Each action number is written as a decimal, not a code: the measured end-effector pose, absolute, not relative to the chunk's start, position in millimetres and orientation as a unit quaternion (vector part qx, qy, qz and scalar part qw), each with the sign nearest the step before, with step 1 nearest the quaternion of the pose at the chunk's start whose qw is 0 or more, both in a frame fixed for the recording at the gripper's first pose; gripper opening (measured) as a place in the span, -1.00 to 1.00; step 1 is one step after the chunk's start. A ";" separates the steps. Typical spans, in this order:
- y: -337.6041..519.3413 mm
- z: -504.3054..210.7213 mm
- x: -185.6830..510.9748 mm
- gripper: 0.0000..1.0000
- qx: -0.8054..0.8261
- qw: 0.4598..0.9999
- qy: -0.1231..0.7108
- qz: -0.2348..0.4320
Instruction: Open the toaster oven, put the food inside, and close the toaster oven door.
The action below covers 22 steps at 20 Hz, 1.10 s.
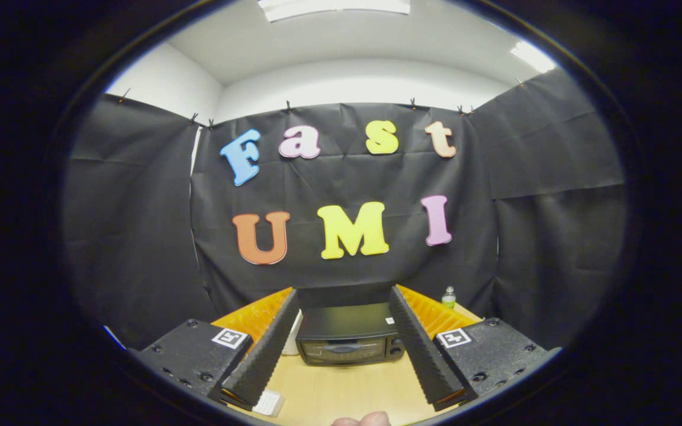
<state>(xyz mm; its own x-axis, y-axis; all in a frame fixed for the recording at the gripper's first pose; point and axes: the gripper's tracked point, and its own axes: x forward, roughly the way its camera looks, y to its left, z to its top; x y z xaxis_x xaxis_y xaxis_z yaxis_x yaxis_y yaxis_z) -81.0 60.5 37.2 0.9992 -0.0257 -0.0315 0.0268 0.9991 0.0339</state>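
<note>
Sitting shut on the wooden table (pixel 347 384), the toaster oven (pixel 350 334) is seen straight ahead between the two fingers (pixel 264 349) of the gripper (pixel 346 343), which stands spread wide and grasps nothing. The oven is dark, with a glass door across its front, a handle along the door and knobs down its right side; a small pale label sits near its top right corner, too small to read. Square black-and-white marker tags are fixed on the gripper's body, one by each finger. A white object stands just left of the oven, partly hidden behind the left finger, and I cannot tell what it is. A small clear bottle (pixel 449 297) with a green cap stands at the far right of the table, beyond the right finger. A flat pale object (pixel 270 403) lies on the table under the tip of the left finger. Part of a person's hand (pixel 363 419) shows at the near edge of the table. Black cloth (pixel 134 236) walls the booth on three sides, clipped along its top, with white wall and ceiling lights above.
</note>
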 end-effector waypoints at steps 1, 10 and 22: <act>60.7 38.1 -80.6 1.00 0.016 1.000 0.015 -0.012; 66.0 40.9 -71.9 1.00 0.020 1.000 0.020 0.002; 60.8 36.1 -69.7 1.00 0.025 0.999 0.028 -0.001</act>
